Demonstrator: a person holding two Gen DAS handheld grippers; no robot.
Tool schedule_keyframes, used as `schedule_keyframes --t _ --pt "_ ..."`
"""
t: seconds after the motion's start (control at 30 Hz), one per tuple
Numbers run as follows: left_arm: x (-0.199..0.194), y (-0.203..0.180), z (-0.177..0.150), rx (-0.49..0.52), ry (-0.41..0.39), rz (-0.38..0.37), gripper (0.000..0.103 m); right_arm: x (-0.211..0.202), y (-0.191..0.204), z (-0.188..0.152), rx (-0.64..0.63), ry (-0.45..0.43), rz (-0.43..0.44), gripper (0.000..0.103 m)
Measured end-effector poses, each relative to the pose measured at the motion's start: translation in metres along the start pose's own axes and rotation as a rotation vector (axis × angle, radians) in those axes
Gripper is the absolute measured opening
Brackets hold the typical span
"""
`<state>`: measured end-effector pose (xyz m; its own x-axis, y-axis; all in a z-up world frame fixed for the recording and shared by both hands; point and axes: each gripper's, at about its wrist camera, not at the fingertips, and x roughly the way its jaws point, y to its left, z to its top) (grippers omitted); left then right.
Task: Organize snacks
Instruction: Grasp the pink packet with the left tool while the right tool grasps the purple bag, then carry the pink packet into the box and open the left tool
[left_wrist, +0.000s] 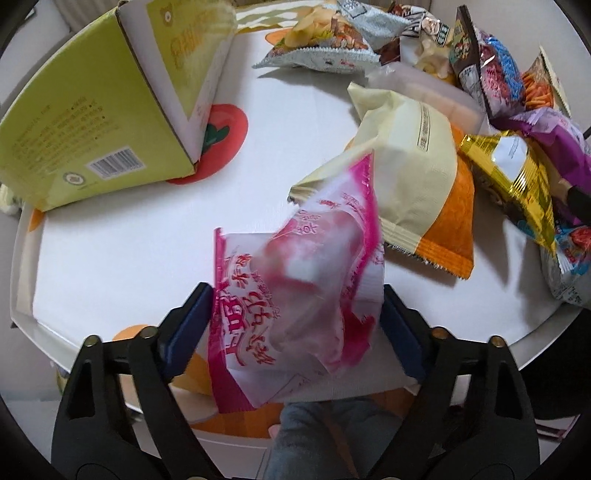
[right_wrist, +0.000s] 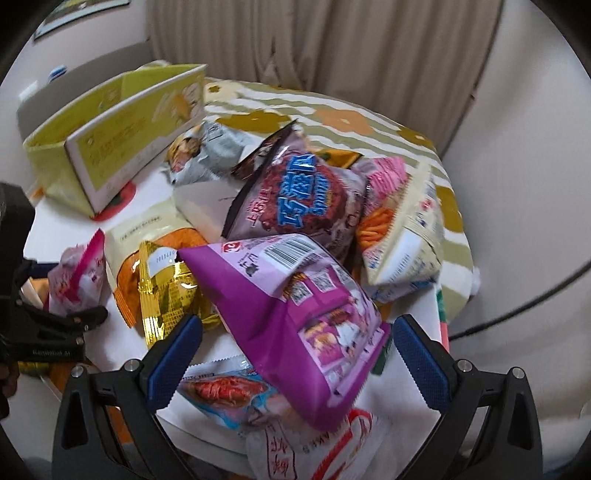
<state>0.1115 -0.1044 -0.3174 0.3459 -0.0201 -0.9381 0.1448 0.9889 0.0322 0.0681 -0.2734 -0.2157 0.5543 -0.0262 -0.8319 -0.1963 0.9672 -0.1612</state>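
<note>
A pink and white snack packet (left_wrist: 295, 266) stands crumpled between the blue pads of my left gripper (left_wrist: 299, 325), which is shut on it just above the white tray (left_wrist: 129, 240). The same packet (right_wrist: 74, 277) shows at the left edge of the right wrist view. My right gripper (right_wrist: 299, 358) is open over the snack pile. A purple packet (right_wrist: 288, 288) lies between its pads (right_wrist: 177, 354), and neither pad touches it. A yellow-green cardboard box (left_wrist: 92, 122) stands open at the tray's far left.
Several packets are heaped on the right of the tray: a cream and orange one (left_wrist: 417, 177), a gold one (left_wrist: 513, 166), a purple-brown one (right_wrist: 306, 195). A striped flowered cloth (right_wrist: 332, 110) lies behind. A person's jeans-clad leg (left_wrist: 314, 435) shows below the tray's near edge.
</note>
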Motion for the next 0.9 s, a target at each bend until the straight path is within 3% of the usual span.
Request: schedule_keyframes --t 0.47,0.63,0.7,0.83,0.9 --pt "-0.009 -0.013 0.014 0.057 -0.009 0.009 0.059 0.027 -0.013 0.007 0.031 0.076 0.062 0.102" --pt "-0.013 -0.019 -0.003 0.037 -0.020 0.009 0.055 0.026 -0.014 0.009 0.020 0.066 0.059 0.101" --pt "-0.017 -0.017 -0.003 0.026 -0.019 0.007 0.054 0.026 -0.013 0.008 0.015 0.066 0.060 0.097" --pt "-0.026 -0.008 -0.004 -0.006 -0.020 -0.002 0.053 0.025 -0.014 0.006 0.010 0.067 0.041 0.073" --pt "-0.030 -0.008 -0.005 -0.010 -0.022 0.001 0.053 0.023 -0.020 0.005 0.038 0.068 0.049 0.067"
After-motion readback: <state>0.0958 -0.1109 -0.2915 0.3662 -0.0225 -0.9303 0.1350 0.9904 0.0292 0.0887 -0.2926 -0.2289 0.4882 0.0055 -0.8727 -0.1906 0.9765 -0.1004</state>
